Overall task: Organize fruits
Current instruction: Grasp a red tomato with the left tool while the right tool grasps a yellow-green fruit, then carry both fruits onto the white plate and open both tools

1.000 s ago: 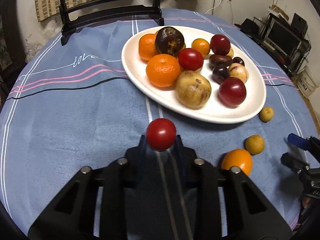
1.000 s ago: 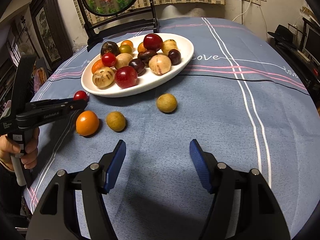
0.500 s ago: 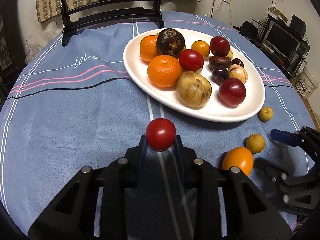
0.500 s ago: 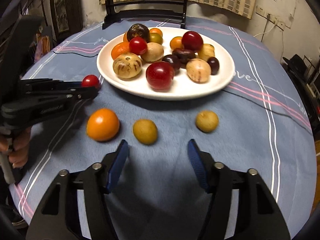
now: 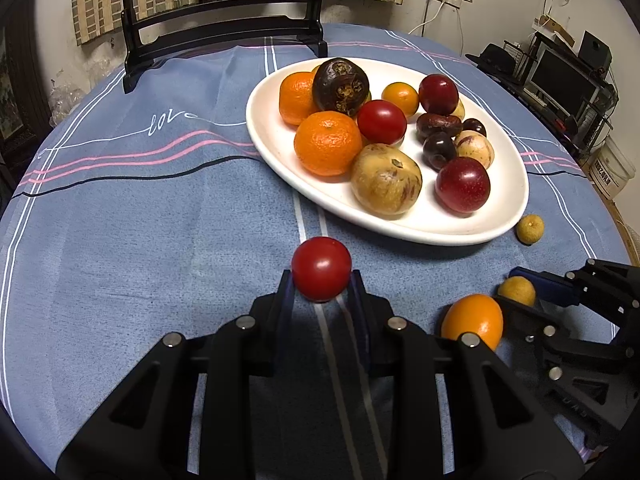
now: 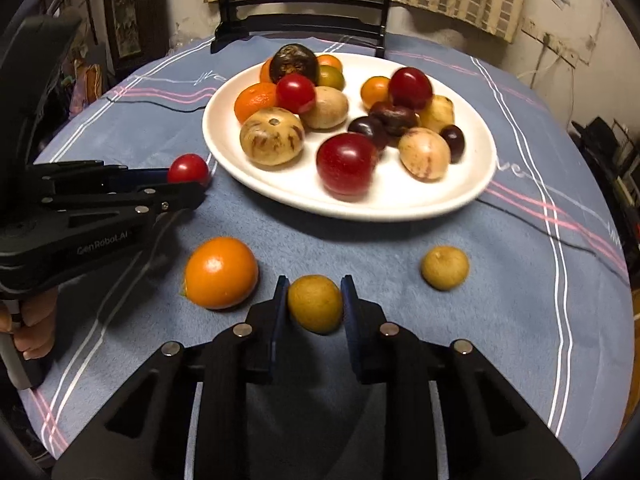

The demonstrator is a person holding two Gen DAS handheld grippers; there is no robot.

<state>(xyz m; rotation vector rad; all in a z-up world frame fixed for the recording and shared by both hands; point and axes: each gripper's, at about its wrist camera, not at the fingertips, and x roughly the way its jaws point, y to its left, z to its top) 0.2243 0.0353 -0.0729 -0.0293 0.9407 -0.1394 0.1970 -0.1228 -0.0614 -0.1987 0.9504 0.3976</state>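
My left gripper (image 5: 321,276) is shut on a small red tomato (image 5: 321,268), held just in front of the white oval plate (image 5: 400,228); the same tomato (image 6: 188,168) shows at the left of the right wrist view. My right gripper (image 6: 315,300) is shut on a small yellow-brown round fruit (image 6: 315,303) on the blue tablecloth, seen too in the left wrist view as a yellow fruit (image 5: 516,290) between blue pads. An orange fruit (image 6: 221,273) lies just left of it. Another yellow-brown fruit (image 6: 445,267) lies to the right. The plate (image 6: 400,208) holds several fruits.
A dark wooden stand (image 5: 224,12) with a round panel stands at the table's far edge. A person's hand (image 6: 32,320) grips the left gripper's handle. Shelves with a monitor (image 5: 560,80) stand beyond the table on the right. Blue cloth (image 5: 140,220) stretches to the left of the plate.
My right gripper moved left toward the yellow-brown fruit and closed its blue pads on it. The left gripper kept still with the tomato.
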